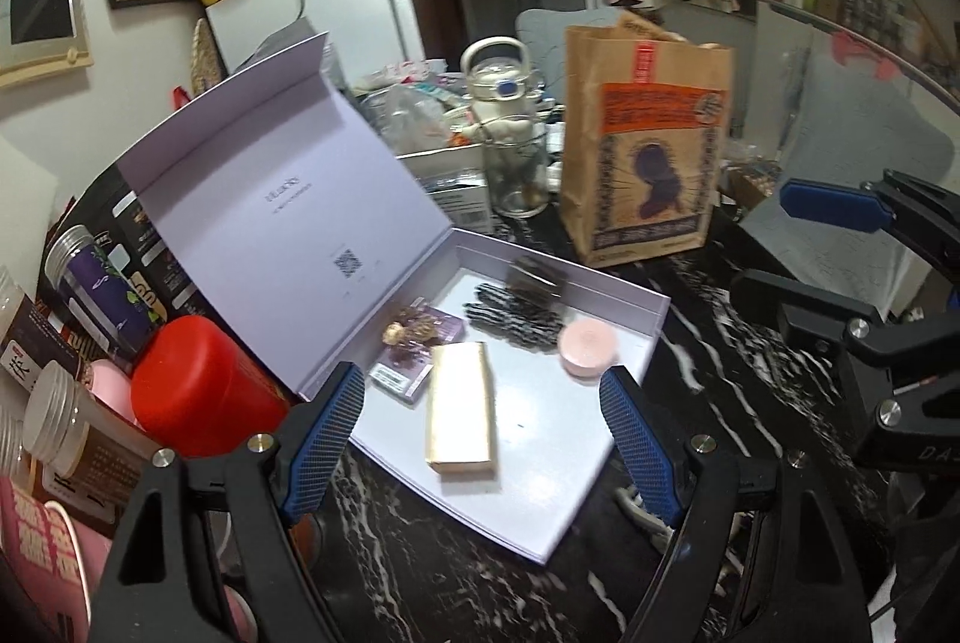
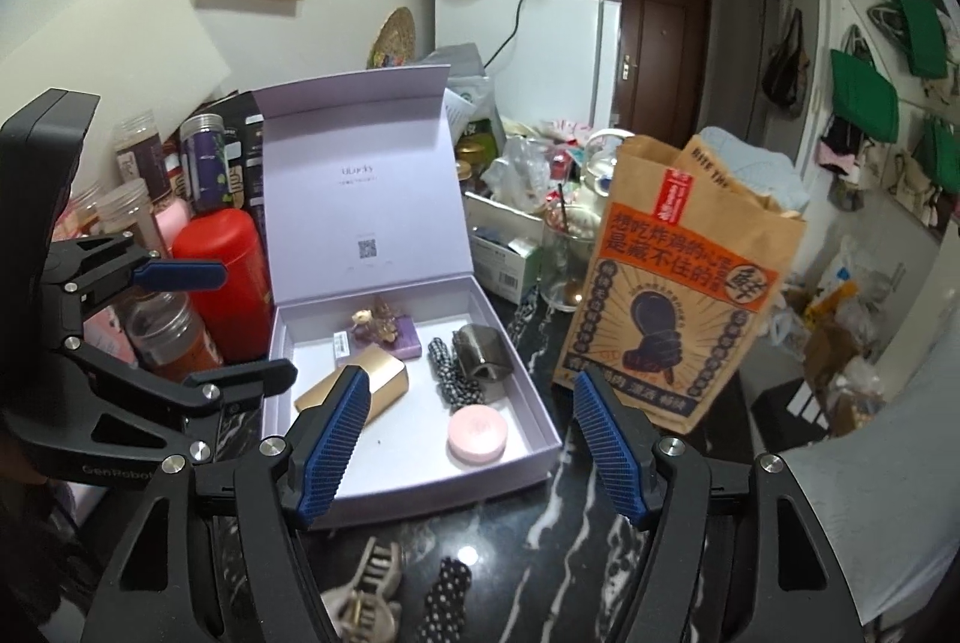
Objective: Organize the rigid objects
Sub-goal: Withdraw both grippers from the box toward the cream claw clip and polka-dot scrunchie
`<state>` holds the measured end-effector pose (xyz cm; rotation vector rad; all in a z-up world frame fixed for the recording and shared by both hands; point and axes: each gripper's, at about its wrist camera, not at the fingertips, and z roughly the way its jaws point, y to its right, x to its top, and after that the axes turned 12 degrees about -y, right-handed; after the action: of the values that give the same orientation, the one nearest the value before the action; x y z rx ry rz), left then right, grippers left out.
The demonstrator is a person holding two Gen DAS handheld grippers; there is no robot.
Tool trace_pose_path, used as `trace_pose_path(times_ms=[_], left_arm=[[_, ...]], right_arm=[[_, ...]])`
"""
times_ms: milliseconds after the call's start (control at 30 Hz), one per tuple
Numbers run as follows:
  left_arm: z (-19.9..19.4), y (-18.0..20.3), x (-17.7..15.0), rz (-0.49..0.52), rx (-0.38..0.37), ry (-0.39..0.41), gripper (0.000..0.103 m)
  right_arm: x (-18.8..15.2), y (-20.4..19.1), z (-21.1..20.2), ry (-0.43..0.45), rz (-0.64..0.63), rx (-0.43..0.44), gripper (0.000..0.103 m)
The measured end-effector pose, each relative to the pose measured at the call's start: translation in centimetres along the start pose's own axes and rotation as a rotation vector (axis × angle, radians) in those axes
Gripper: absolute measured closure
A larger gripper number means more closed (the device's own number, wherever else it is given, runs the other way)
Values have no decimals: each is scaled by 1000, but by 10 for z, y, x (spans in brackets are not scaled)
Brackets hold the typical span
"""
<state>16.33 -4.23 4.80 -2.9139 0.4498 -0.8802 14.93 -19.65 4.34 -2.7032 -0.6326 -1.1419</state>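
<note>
An open lavender box (image 1: pixel 636 367) (image 2: pixel 420 469) lies on the black marble table, its lid standing up. Inside are a gold rectangular case (image 1: pixel 459 409) (image 2: pixel 384 379), a round pink compact (image 1: pixel 588 346) (image 2: pixel 477 433), a black-and-white beaded band (image 1: pixel 510 322) (image 2: pixel 453 379), a dark metal cuff (image 2: pixel 483 352) and a purple packet with a gold ornament (image 1: pixel 420 337) (image 2: pixel 390 334). My left gripper (image 1: pixel 483 442) (image 2: pixel 240 325) hovers open over the box's near edge, empty. My right gripper (image 2: pixel 471 442) (image 1: pixel 798 247) is open and empty above the box's front right corner.
A beige claw clip (image 2: pixel 360 601) and a polka-dot band (image 2: pixel 444 601) lie on the table (image 2: pixel 540 553) in front of the box. A brown paper bag (image 2: pixel 672 307) stands right of it, a red canister (image 2: pixel 222 271) and plastic jars (image 1: pixel 102 283) left, a glass jar (image 1: pixel 516 163) behind.
</note>
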Motion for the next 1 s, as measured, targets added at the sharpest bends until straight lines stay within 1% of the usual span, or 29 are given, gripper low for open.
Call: trace_pose_path(times_ms=[167,333,433,633,1000], left_arm=[[-8,14,-10,21,-45,6,22],[-13,26,-22,33,-85,4,22],[-15,34,-29,43,-97,11,22],[-11,50,-46,79,-117,-4,22],[1,66,-74,128,-170,-32,22]], right_arm=[[-16,0,-20,16,-4,-22,29],[-35,2,-36,22,-3,-37,29],[-44,5,-41,24,9,-37,29],[-66,4,-45,18,29,-54,29],[-103,-1,-44,-5,66,-49,29]])
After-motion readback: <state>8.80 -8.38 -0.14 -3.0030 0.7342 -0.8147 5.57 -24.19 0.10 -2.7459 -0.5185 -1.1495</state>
